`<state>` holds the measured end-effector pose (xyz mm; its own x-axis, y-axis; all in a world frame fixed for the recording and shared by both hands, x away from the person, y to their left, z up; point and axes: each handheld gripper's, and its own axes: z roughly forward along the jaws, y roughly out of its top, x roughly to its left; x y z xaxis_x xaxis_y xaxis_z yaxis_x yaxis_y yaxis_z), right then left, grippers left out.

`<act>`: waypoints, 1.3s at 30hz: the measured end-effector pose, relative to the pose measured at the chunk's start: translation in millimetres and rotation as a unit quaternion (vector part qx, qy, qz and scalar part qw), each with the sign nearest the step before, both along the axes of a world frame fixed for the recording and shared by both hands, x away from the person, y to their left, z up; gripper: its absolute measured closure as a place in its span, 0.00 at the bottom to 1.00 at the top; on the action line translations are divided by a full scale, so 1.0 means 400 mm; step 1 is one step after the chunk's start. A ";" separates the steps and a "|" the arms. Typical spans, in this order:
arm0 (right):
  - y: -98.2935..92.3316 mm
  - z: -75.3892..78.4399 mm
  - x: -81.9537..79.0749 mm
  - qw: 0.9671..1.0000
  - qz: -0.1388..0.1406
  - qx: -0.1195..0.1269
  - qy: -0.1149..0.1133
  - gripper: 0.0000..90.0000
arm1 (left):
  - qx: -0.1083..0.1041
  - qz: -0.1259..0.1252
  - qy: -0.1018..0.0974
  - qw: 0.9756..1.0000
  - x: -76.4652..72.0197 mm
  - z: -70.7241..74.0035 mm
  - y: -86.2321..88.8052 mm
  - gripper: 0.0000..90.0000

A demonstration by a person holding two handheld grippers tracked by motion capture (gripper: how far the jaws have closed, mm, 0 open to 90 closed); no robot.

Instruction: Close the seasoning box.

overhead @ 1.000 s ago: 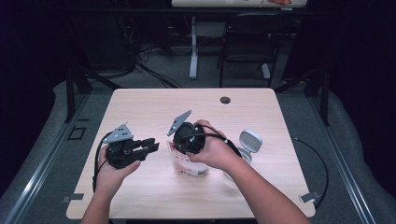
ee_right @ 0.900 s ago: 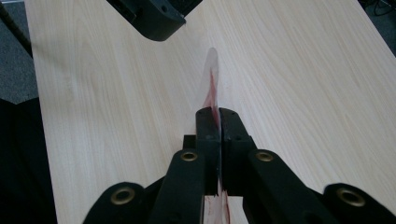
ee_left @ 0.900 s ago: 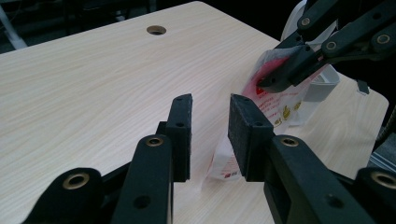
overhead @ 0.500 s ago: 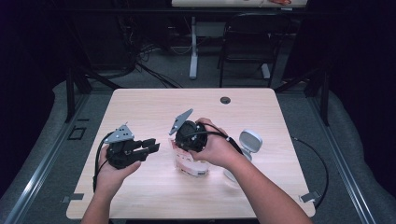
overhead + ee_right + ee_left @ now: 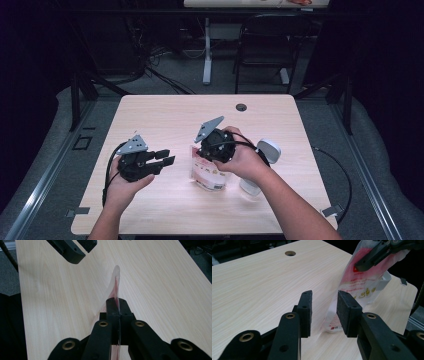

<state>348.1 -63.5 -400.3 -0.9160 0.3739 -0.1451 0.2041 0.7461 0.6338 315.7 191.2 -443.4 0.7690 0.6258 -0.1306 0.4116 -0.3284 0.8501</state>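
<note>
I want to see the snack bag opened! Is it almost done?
Done: the right gripper is pinched shut on the bag's top edge, holding it upright on the table. Now: the left gripper has just opened wider, empty, facing the bag. Left: grabbing and opening it.

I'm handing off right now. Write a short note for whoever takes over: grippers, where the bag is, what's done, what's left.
Right gripper: shut on the pouch, pinching its top edge, base on the table.
Left gripper: jaws have just been opening, nothing between them, aimed at the pouch's side.
White device stands behind the right hand.
Done: pouch gripped upright.
Left: probably a second grip with the left gripper.
</note>
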 end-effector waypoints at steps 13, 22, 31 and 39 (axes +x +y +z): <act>-0.038 0.016 -0.017 1.000 0.001 0.029 -0.008 1.00 | 0.002 -0.005 0.009 1.000 0.005 -0.014 -0.009 0.66; -0.056 0.024 -0.032 0.999 0.012 0.045 -0.006 1.00 | -0.001 -0.023 0.017 1.000 0.009 -0.023 -0.013 0.64; -0.068 0.035 -0.039 0.998 0.018 0.066 -0.009 1.00 | 0.006 -0.045 0.018 0.999 0.012 -0.040 -0.032 0.59; -0.083 0.046 -0.043 0.996 0.021 0.082 -0.008 1.00 | -0.004 -0.065 0.012 0.998 0.014 -0.049 -0.037 0.54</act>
<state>330.9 -96.6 -381.8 -0.9296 0.3551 -0.0989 0.1643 0.6394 0.7511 321.3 176.6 -463.2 0.8397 0.5206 -0.1548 0.3868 -0.3732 0.8433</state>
